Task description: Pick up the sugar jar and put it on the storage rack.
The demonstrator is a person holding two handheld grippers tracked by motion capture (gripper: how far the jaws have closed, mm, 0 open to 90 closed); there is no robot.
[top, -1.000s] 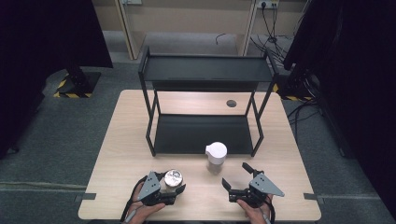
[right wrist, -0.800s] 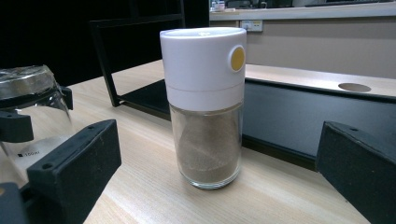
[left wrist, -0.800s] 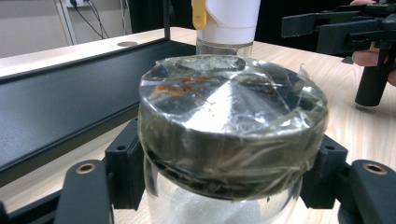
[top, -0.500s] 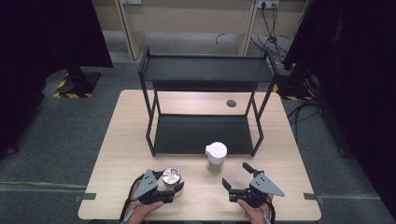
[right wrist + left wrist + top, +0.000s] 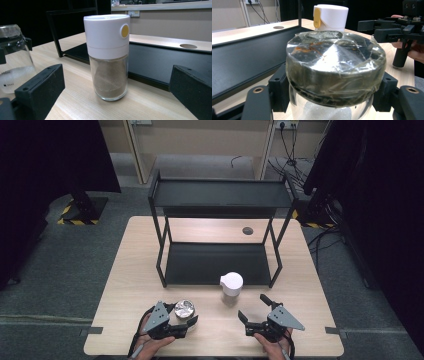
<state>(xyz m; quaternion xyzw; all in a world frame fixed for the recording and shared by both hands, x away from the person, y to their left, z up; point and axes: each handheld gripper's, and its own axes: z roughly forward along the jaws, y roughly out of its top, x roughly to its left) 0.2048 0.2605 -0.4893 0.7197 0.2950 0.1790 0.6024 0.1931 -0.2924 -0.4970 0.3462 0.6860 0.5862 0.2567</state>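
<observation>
Two jars [image 5: 184,309] [image 5: 231,285], white grains, brown powder

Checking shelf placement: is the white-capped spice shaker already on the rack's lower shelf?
No, the white-capped spice shaker stands on the wooden table, in front of the black rack.

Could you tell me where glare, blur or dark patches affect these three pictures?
Left gripper view: glare streaks the film-wrapped silver lid of the glass jar; the white-capped shaker behind looks slightly soft. Right gripper view: the white-capped glass shaker of brown powder is sharp, the near black jaws blurred. High view: the pale wooden table is evenly lit, while both upper corners sink into black.
</observation>
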